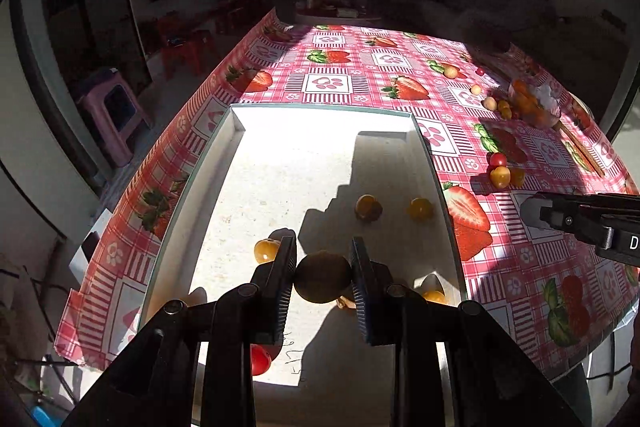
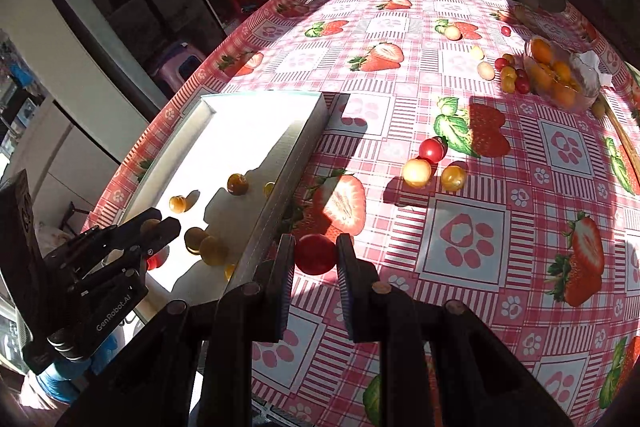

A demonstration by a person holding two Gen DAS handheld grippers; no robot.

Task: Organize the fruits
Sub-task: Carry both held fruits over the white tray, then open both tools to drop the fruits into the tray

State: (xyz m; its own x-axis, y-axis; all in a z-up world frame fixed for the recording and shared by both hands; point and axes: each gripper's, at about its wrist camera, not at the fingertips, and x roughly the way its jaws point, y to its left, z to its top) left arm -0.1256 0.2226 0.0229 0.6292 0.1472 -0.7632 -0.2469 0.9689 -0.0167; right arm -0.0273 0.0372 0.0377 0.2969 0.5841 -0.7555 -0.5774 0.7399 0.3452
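Observation:
My left gripper (image 1: 323, 277) is shut on a yellow-brown round fruit (image 1: 322, 277) and holds it over the white box (image 1: 236, 131). Several yellow fruits (image 1: 368, 207) and a red one (image 1: 260, 359) lie in the box. My right gripper (image 2: 316, 254) is shut on a red cherry tomato (image 2: 315, 253), just right of the box wall (image 2: 288, 163), above the tablecloth. In the right wrist view the left gripper (image 2: 154, 227) is over the box's near end.
Loose red and yellow fruits (image 2: 432, 167) lie mid-table. A glass bowl of orange fruits (image 2: 560, 75) stands at the far right with small fruits (image 2: 510, 75) beside it. A wooden stick (image 2: 624, 139) lies near the right edge. A purple stool (image 1: 112, 115) stands left of the table.

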